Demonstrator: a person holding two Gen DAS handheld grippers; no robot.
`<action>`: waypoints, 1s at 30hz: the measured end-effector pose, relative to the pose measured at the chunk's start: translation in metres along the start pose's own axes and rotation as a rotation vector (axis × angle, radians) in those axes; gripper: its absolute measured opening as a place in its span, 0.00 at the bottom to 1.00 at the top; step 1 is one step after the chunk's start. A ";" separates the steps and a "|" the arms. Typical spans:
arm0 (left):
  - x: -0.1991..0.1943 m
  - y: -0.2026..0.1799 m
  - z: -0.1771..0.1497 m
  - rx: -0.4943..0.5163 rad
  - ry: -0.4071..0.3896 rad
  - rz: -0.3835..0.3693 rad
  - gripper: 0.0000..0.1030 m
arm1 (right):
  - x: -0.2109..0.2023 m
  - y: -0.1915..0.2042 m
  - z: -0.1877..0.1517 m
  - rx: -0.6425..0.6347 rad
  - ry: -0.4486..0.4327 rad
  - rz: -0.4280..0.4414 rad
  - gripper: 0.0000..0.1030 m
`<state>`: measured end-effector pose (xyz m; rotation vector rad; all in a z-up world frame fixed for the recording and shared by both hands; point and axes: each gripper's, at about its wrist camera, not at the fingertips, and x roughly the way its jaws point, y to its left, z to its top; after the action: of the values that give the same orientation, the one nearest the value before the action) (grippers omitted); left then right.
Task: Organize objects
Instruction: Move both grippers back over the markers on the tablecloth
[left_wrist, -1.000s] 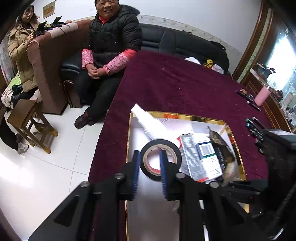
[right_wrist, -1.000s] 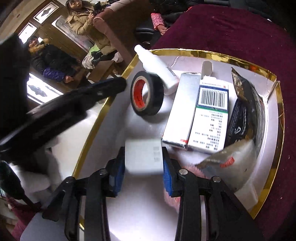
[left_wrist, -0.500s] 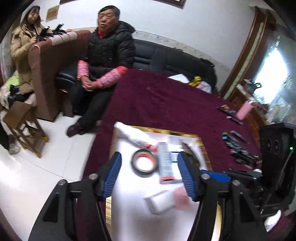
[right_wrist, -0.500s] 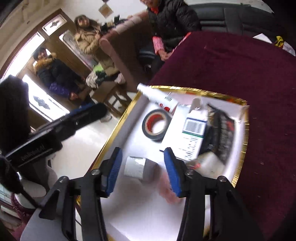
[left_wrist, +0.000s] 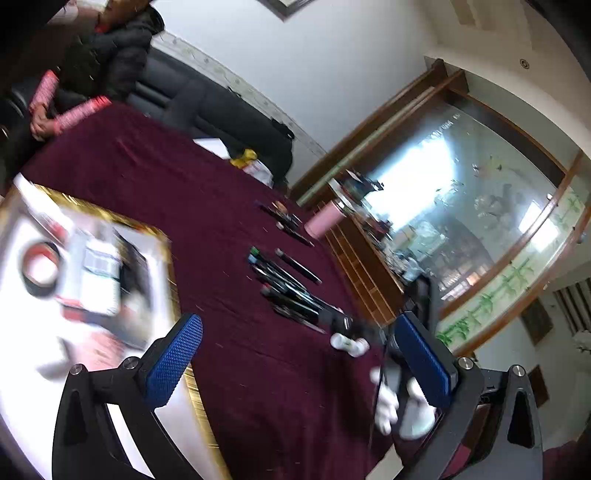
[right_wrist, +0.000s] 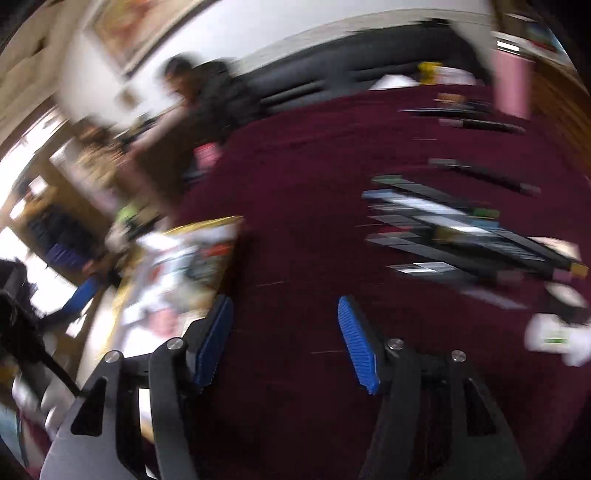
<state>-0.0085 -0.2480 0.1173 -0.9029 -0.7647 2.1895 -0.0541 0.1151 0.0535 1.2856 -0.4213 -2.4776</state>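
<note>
My left gripper (left_wrist: 299, 350) is open and empty above the maroon tablecloth (left_wrist: 207, 199), to the right of the gold-rimmed tray (left_wrist: 171, 254). The tray holds a black tape roll (left_wrist: 38, 266), white boxes (left_wrist: 96, 273) and a dark packet, all blurred. My right gripper (right_wrist: 284, 339) is open and empty over the cloth (right_wrist: 314, 192), with the tray (right_wrist: 207, 223) at its left. A row of dark pens (left_wrist: 288, 284) lies ahead; it also shows in the right wrist view (right_wrist: 461, 225), blurred.
A pink cup (left_wrist: 325, 221) stands at the table's far edge. Small white objects (left_wrist: 349, 343) lie near the pens. A person in a black jacket (left_wrist: 103, 55) sits on the dark sofa (left_wrist: 221, 114) behind the table. A wooden cabinet (left_wrist: 369, 266) is on the right.
Both grippers let go of their objects in the tray, the tape roll and a small white box, opened, rose and swung right toward the pens.
</note>
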 end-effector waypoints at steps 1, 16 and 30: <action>0.011 -0.003 -0.006 -0.004 0.011 0.012 0.99 | -0.001 -0.020 0.007 0.024 0.004 -0.027 0.59; 0.091 -0.015 -0.049 0.030 0.164 0.198 0.99 | 0.064 -0.077 0.010 0.192 0.268 0.197 0.69; 0.169 -0.042 -0.071 0.275 0.294 0.448 0.98 | -0.009 -0.066 -0.024 0.111 0.141 0.119 0.69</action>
<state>-0.0347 -0.0793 0.0397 -1.3050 -0.1196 2.3800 -0.0392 0.1759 0.0205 1.4239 -0.5881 -2.2779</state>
